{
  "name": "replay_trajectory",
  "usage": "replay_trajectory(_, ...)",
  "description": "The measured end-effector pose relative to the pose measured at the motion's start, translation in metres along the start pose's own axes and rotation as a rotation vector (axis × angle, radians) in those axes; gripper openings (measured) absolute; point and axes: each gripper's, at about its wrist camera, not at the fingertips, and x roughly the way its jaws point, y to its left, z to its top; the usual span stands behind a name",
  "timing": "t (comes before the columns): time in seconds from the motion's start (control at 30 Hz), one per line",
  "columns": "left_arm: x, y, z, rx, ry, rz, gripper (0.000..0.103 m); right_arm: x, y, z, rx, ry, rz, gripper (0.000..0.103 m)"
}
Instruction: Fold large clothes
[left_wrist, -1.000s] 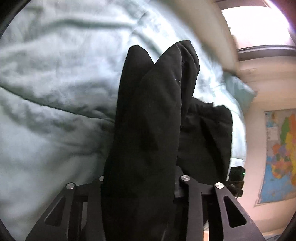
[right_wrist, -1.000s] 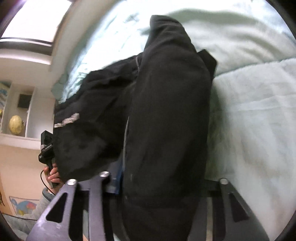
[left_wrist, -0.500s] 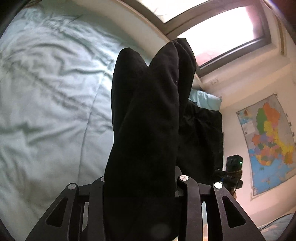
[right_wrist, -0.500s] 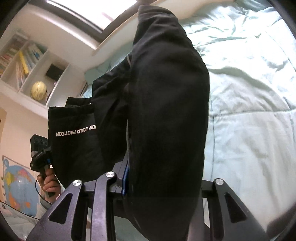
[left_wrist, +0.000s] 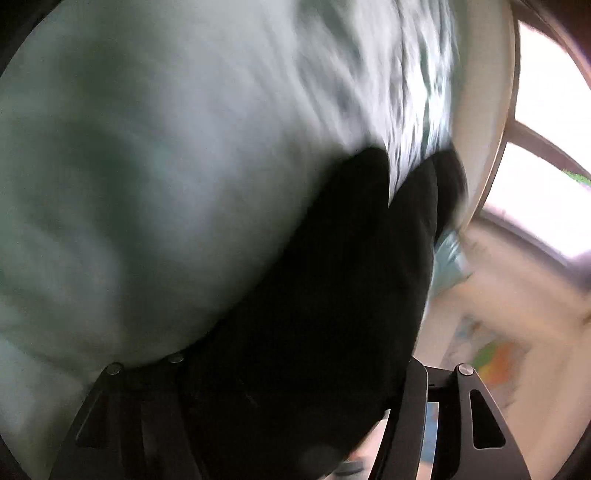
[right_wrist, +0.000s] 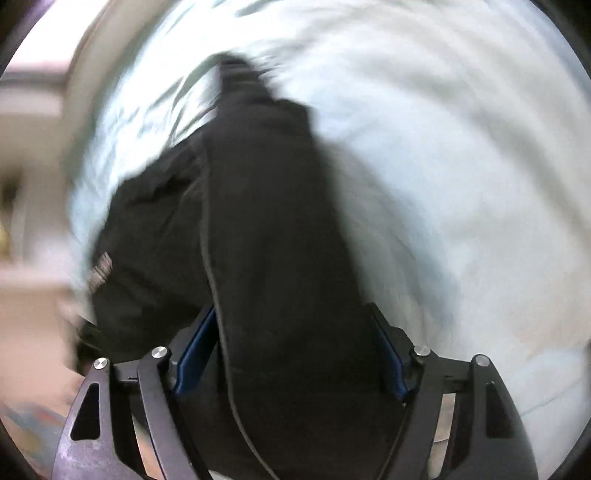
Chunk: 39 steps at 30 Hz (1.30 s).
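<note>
Both tools swing back down from window toward bed (right_wrist: 461, 184), blurred: left tool (left_wrist: 295, 424), right tool (right_wrist: 291, 369) each clamped on garment (right_wrist: 266, 221); laydown likely near

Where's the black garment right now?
The black garment fills the centre of both wrist views, clamped in both grippers' jaws, over the pale green bedding.

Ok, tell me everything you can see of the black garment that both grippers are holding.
The black garment is a large, soft, matte piece of cloth, thick and bunched. It runs up between the fingers of the right hand-held gripper and of the left hand-held gripper, each shut on a fold. A pale strip of print, too blurred to read, shows on its left part in the right wrist view. Behind it lies the pale green bedding. Motion blur hides finer detail.
</note>
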Motion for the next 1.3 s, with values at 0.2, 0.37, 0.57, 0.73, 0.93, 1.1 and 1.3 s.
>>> replay_trajectory(0.2, -0.061, -0.074, -0.035, 0.284, -0.197, 0.338, 0.065, -0.057, 0.026, -0.022, -0.120, -0.123, -0.233, 0.078)
replay_trajectory(0.37, -0.057, -0.157, -0.104, 0.615, -0.323, 0.546, 0.065, -0.100, 0.099, -0.054, -0.284, -0.298, -0.368, 0.078)
replay_trajectory(0.57, 0.030, -0.168, -0.170, 0.814, -0.193, 0.661, 0.066, -0.056, 0.103, -0.094, -0.380, -0.154, -0.312, 0.078)
replay_trajectory(0.73, 0.095, -0.120, -0.163, 0.736, -0.148, 0.784, 0.067, -0.001, 0.089, -0.104, -0.365, -0.045, -0.430, 0.078)
replay_trajectory(0.93, 0.104, -0.124, -0.157, 0.755, -0.157, 0.821, 0.071, 0.011, 0.095, -0.107, -0.405, -0.022, -0.489, 0.084)
replay_trajectory(1.1, 0.083, -0.149, -0.166, 0.764, -0.217, 0.802, 0.072, -0.015, 0.106, -0.111, -0.348, -0.019, -0.473, 0.084)
replay_trajectory(1.3, 0.048, -0.208, -0.208, 0.884, -0.346, 0.791, 0.072, -0.068, 0.138, -0.110, -0.347, -0.115, -0.430, 0.084)
